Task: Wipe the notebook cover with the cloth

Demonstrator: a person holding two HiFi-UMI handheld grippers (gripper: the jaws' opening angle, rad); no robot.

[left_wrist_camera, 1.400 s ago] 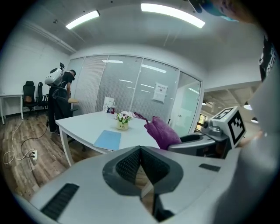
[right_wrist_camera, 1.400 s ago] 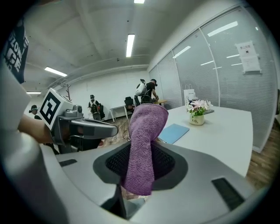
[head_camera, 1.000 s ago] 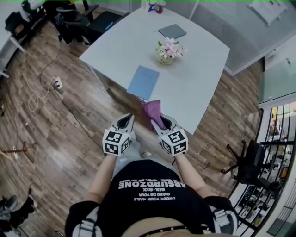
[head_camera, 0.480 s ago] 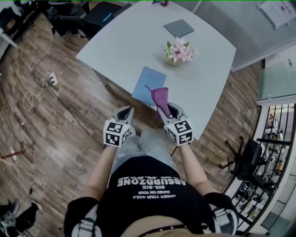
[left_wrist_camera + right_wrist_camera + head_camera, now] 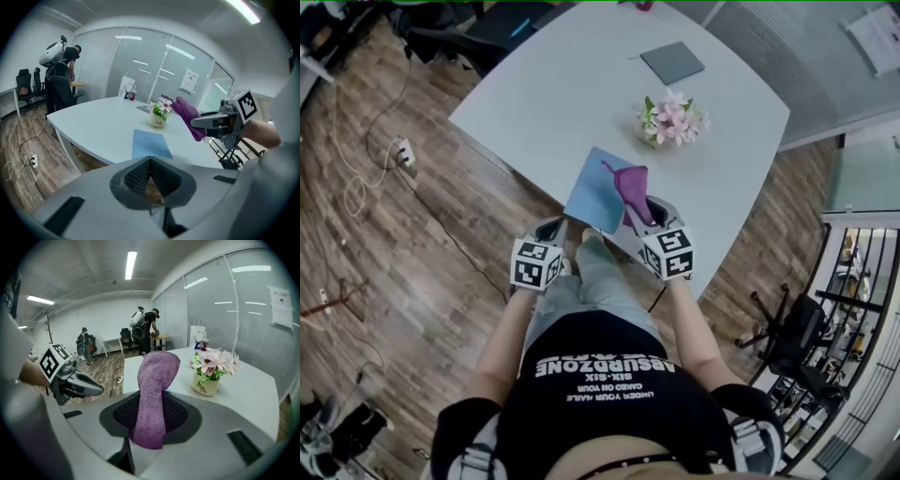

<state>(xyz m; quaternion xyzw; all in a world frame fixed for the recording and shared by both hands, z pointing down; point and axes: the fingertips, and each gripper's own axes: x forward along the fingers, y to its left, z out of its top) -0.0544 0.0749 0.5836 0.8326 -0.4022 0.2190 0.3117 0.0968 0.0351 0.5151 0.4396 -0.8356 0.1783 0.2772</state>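
Over the last second the purple terry cloth point(image 5: 634, 190) has been carried forward from short of the worktop's near edge. In the head view it is now seen over the right half of the flat light-blue notebook point(image 5: 598, 188), which lies by the near edge of the white worktop point(image 5: 553, 94). The cloth is clamped by its lower end in the closed right claw point(image 5: 649, 214), with the free end standing ahead of the jaws. The left claw point(image 5: 551, 230) is held at the notebook's 7 o'clock, off the worktop, its jaws pressed together on nothing. Only the approach is judged made; wiping is not yet begun.

Contact cannot be judged from the head view. It is settled by the left gripper view, where the cloth point(image 5: 187, 117) is seen in the air, apart from the notebook point(image 5: 150, 144), so a descent is called for. In the right gripper view the grip is shown closely, but not the notebook. A small pot of pink flowers point(image 5: 209, 373) is seen at the cloth's 2 o'clock, to be minded during strokes.
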